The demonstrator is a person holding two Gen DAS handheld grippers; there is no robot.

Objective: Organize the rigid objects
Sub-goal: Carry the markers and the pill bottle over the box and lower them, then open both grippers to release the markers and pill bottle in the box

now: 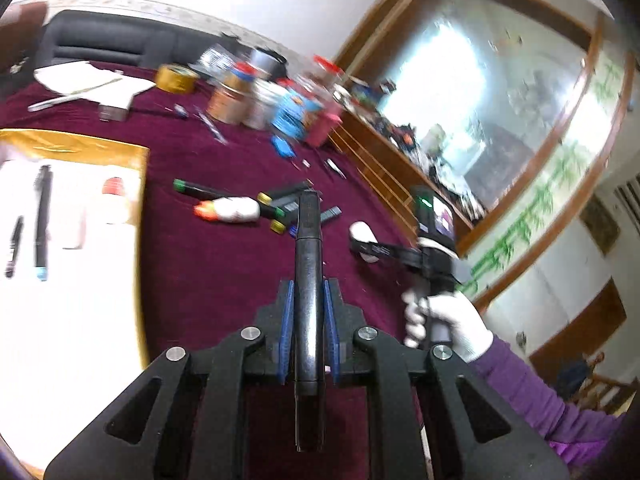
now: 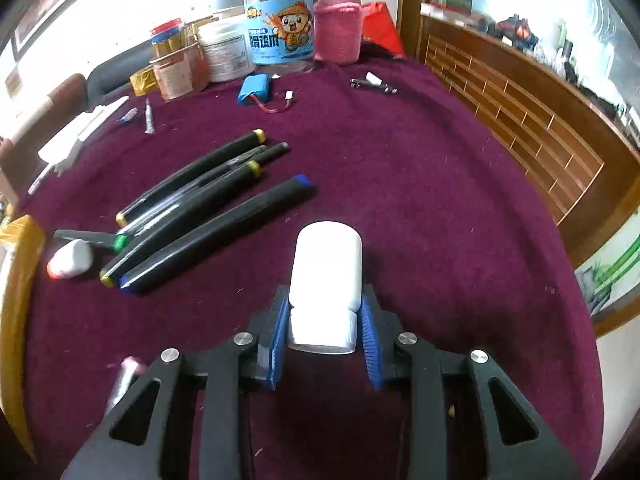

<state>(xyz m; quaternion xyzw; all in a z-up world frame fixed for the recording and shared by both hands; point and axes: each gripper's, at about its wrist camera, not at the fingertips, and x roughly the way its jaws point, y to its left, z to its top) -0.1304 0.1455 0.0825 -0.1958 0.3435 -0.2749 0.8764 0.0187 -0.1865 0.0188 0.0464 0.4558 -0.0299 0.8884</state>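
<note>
A desk (image 2: 420, 184) under maroon cloth, cluttered at the back. The left tool (image 1: 308, 312) grips a black marker (image 1: 307, 280); the right tool (image 2: 326, 320) holds a white bottle (image 2: 326, 272). Some pens lie on the white tray (image 1: 80, 300); several markers (image 2: 200, 216) remain loose, so sorting appears partway done.

four black markers (image 2: 216, 236), two white bottles (image 2: 326, 280)
</note>
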